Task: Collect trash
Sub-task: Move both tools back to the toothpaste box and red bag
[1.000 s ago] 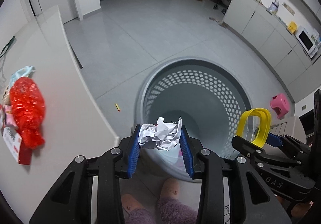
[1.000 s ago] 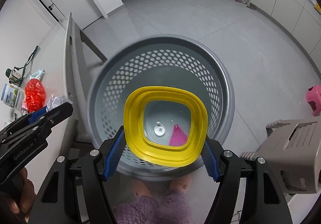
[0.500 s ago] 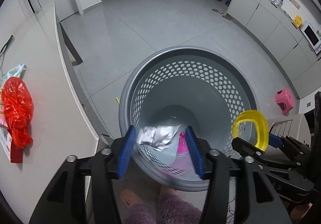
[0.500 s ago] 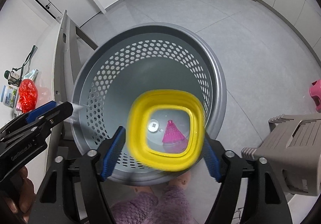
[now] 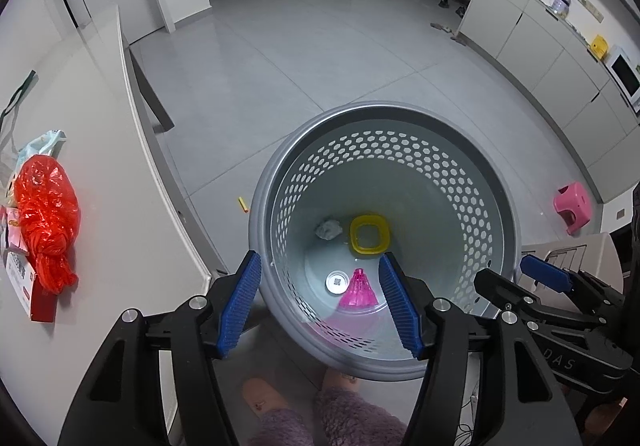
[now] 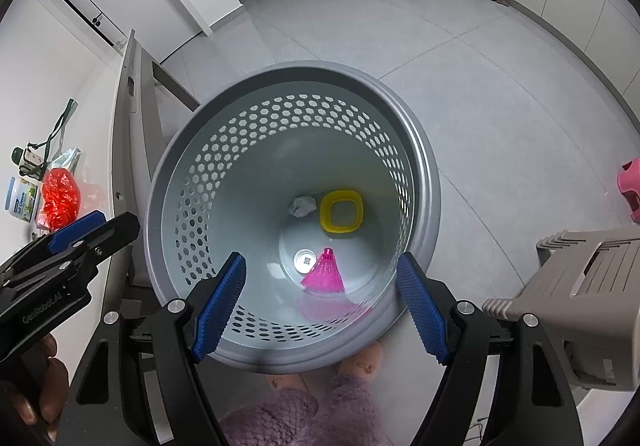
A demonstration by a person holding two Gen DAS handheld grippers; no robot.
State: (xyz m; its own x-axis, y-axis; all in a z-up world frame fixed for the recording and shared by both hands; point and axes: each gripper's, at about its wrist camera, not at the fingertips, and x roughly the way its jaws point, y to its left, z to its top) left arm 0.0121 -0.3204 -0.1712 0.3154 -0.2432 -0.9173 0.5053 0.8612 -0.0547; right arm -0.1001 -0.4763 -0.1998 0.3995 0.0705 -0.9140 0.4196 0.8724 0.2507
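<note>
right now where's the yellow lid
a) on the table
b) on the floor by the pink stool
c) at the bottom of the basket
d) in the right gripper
c: the yellow lid lies at the bottom of the grey basket beside the crumpled paper, and the right gripper is open and empty.

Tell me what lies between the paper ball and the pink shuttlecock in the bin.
In the right wrist view, only bare bin floor separates the paper ball and shuttlecock.

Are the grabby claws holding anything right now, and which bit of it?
Nothing. The left gripper and right gripper are both open and empty above the basket. The crumpled paper and yellow lid lie at its bottom.
</note>
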